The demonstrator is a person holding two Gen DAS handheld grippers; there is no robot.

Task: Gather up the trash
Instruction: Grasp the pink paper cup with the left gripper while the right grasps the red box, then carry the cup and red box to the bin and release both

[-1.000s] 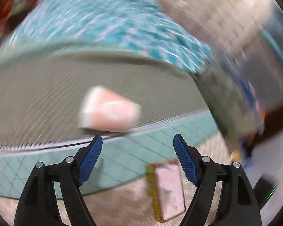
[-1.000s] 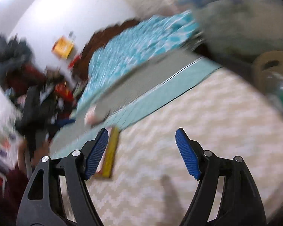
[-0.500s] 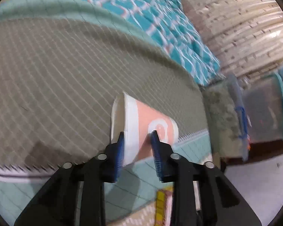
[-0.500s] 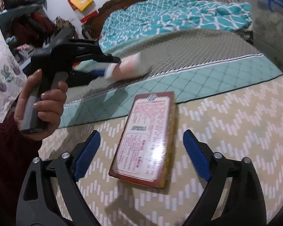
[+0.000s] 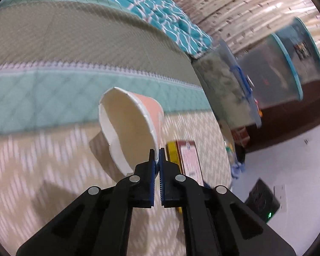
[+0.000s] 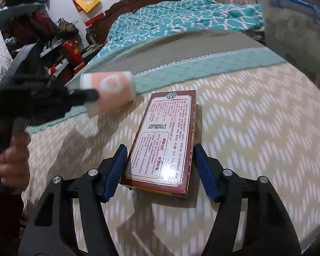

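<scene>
A pink and white paper cup [image 5: 130,130] hangs above the bed, pinched by its rim in my left gripper [image 5: 157,155], which is shut on it. The right wrist view shows the same cup [image 6: 109,91] lifted at the left, held by the left gripper [image 6: 91,95] in a person's hand [image 6: 10,162]. A flat dark red carton [image 6: 166,140] with a printed label lies on the beige zigzag bedspread [image 6: 256,132]. My right gripper [image 6: 160,170] straddles the carton's near end, its jaws closing. A narrow gap shows beside each blue pad [image 6: 117,168].
A grey and teal quilted blanket [image 6: 202,49] and a teal patterned duvet [image 6: 181,19] cover the far half of the bed. Clear plastic storage bins [image 5: 277,68] stand past the bed's right edge. Bags and clutter [image 6: 42,34] crowd the left wall.
My left gripper shut on the cup's rim and lifted it off the grey blanket, toward the bedspread. My right gripper came down to the carton and its jaws narrowed around it.
</scene>
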